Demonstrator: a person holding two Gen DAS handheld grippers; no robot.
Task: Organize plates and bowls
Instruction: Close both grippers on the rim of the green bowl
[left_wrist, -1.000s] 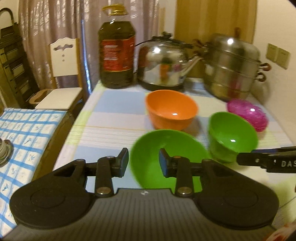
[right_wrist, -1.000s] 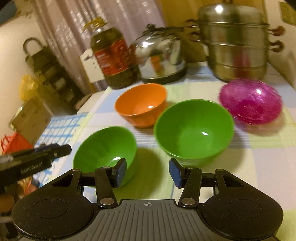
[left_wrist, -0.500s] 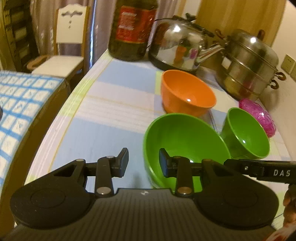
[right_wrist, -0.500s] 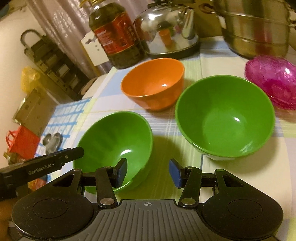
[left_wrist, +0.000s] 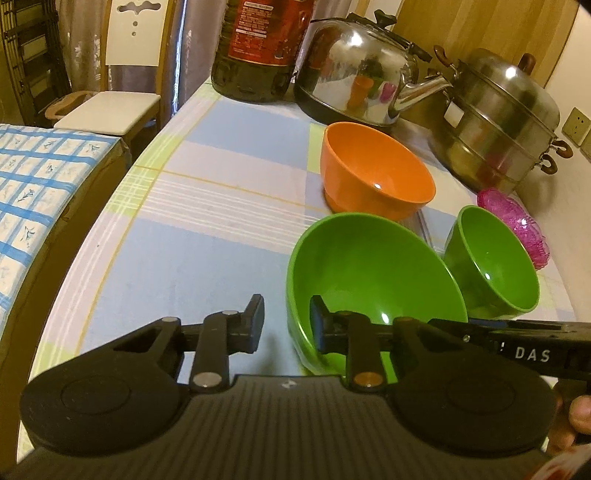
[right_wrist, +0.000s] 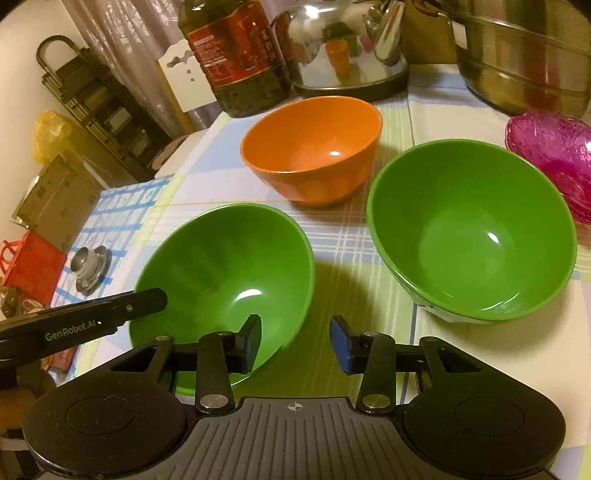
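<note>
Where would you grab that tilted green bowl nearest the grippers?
By its thin rim, at the near edge. The tilted green bowl leans with its mouth facing the grippers, so one finger can slip inside and one outside. The left gripper already straddles that edge; its jaws have just been closing.

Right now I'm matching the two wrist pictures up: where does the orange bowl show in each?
Left wrist view: the orange bowl sits right of centre in the upper half, behind the near green bowl.
Right wrist view: the orange bowl sits near the upper centre, behind and between the two green bowls.
Shared landmark: the steel kettle stands just behind it in both.
</note>
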